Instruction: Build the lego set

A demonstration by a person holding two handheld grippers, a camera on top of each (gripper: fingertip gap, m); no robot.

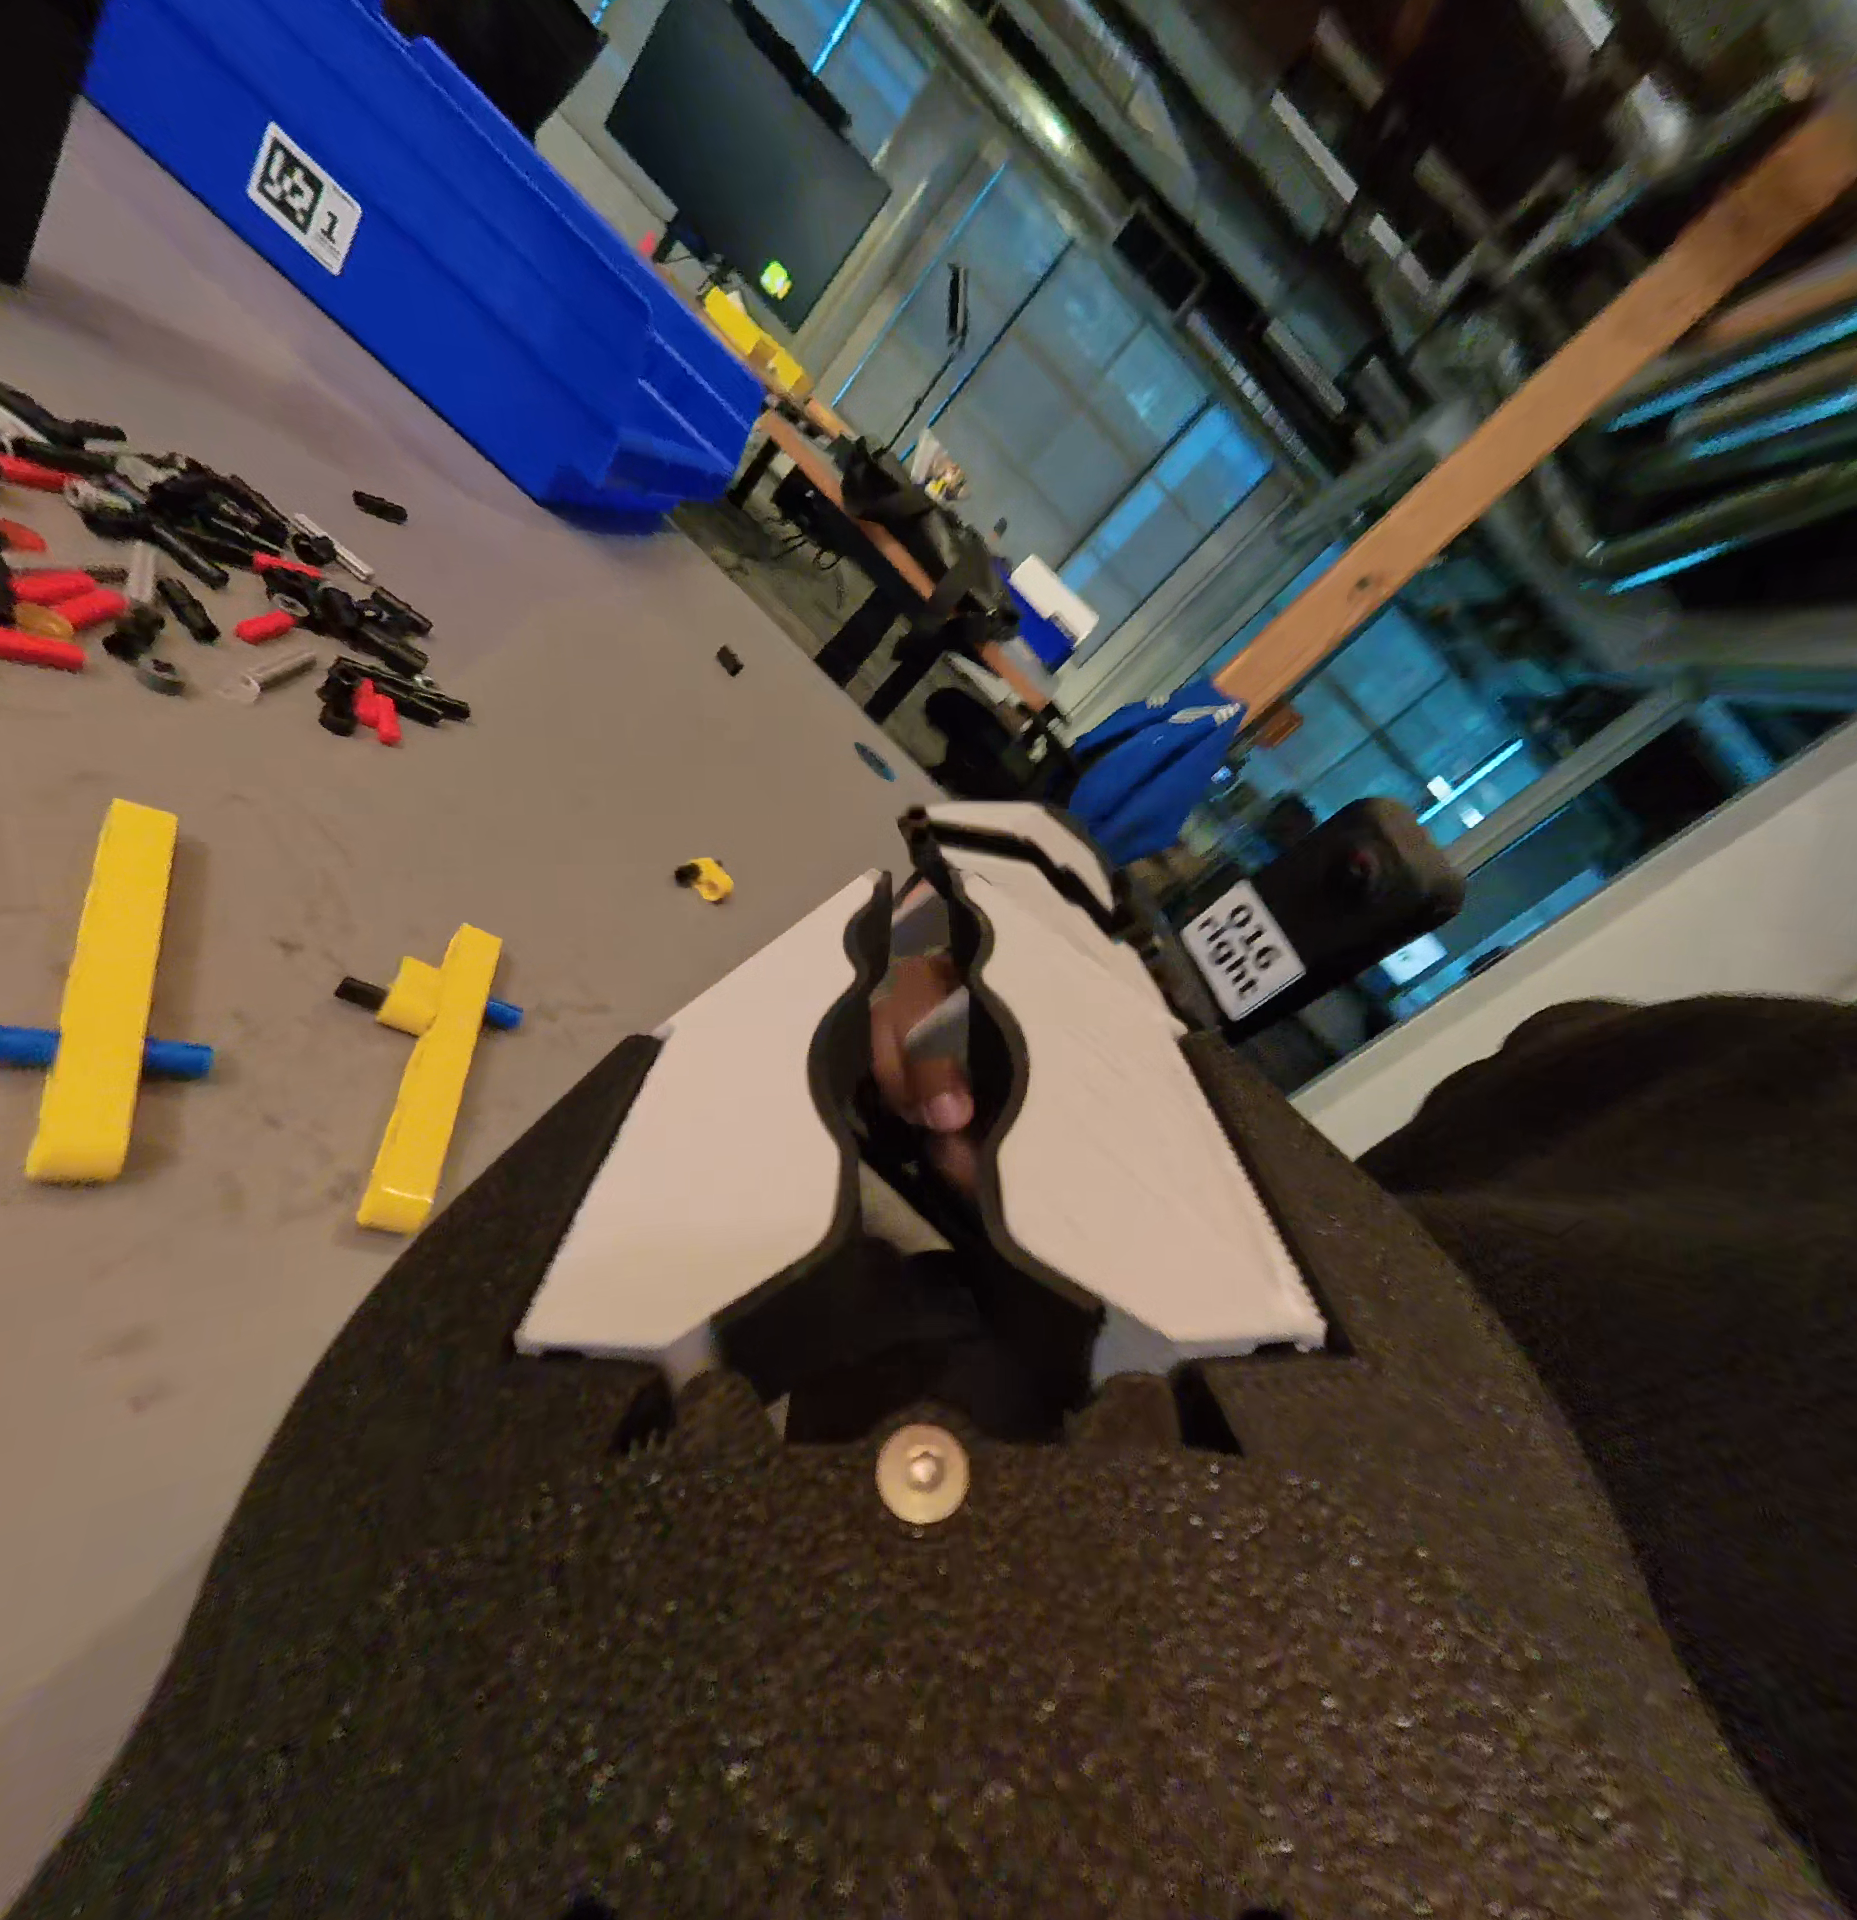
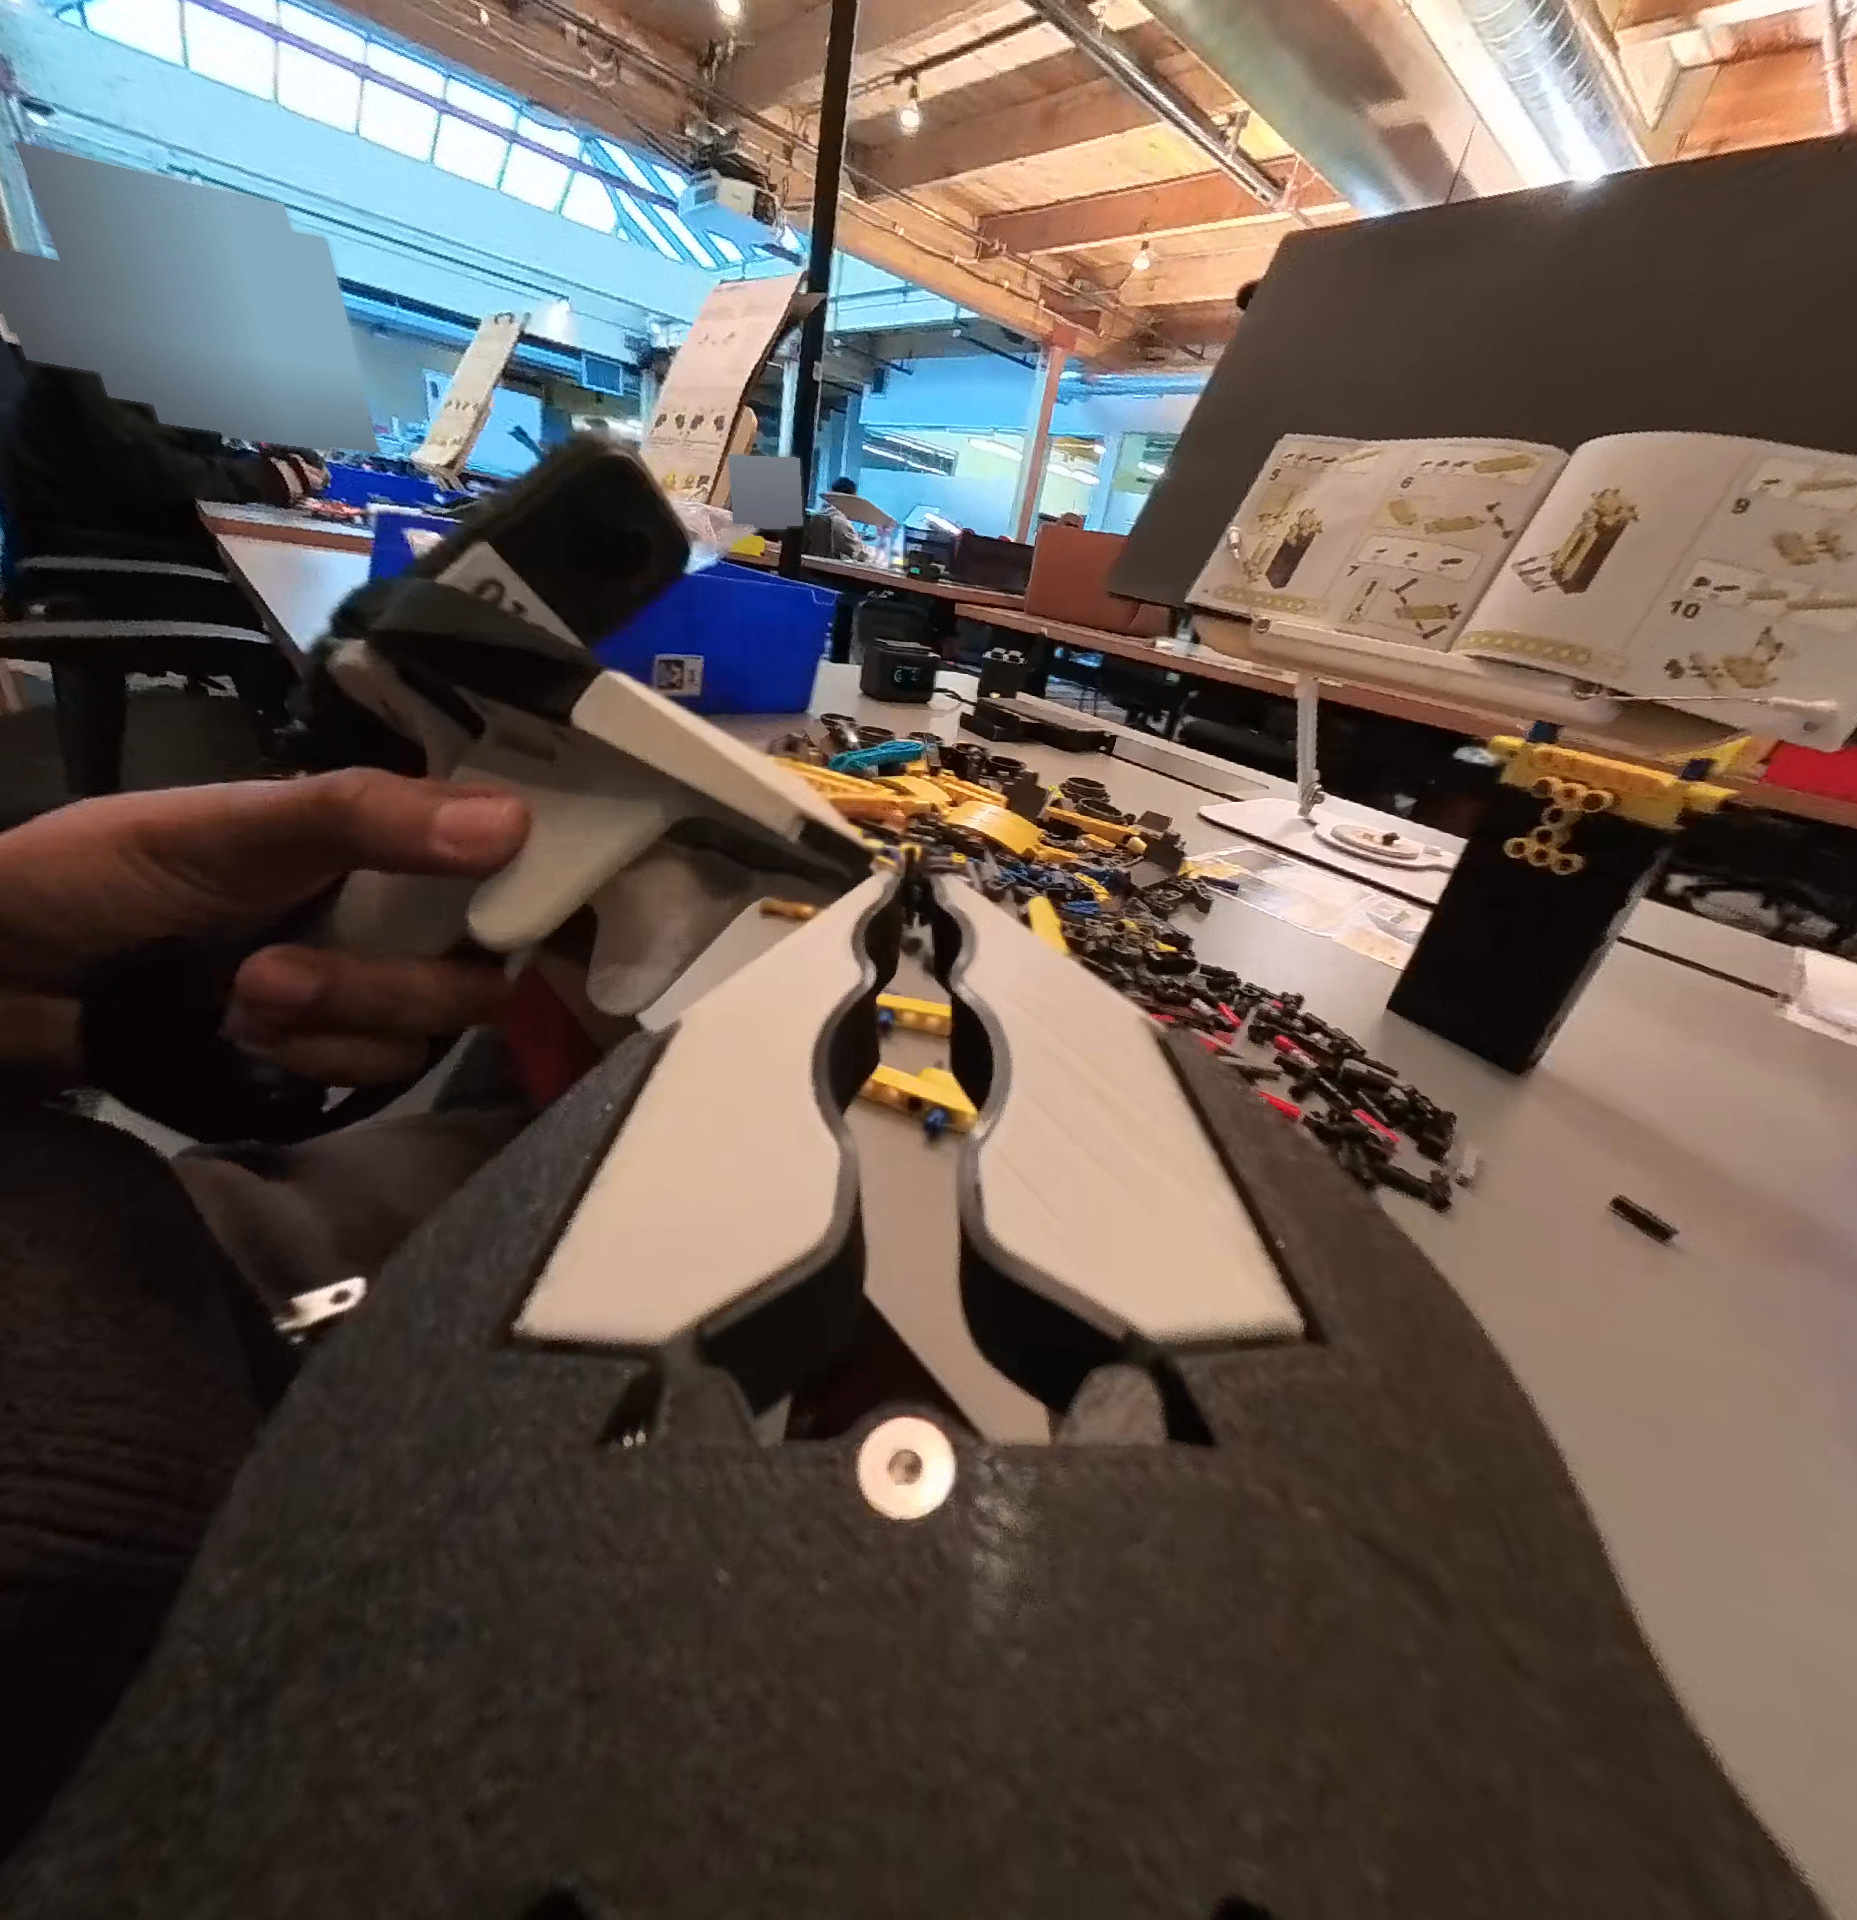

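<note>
My left gripper [image 1: 924,883] and right gripper [image 2: 913,883] meet tip to tip above the grey table [image 1: 591,644]. Each is nearly shut, with a small black piece [image 1: 919,836] pinched at the tips; it also shows in the right wrist view [image 2: 911,871]. The right gripper [image 1: 1007,842] comes in from beyond in the left wrist view. The left gripper [image 2: 851,847] comes in from the left in the right wrist view, held by a hand [image 2: 280,862]. How the piece sits between the pads is hidden.
Two yellow beams with blue pins [image 1: 103,997] [image 1: 436,1070], a small yellow part [image 1: 706,878], a pile of black and red pins [image 1: 176,571] and a blue bin [image 1: 436,260] lie left. A booklet on a stand [image 2: 1526,561], a black-and-yellow build [image 2: 1547,883] and loose parts [image 2: 1007,821] lie ahead. Both grippers' tips are close together, under 4 cm apart.
</note>
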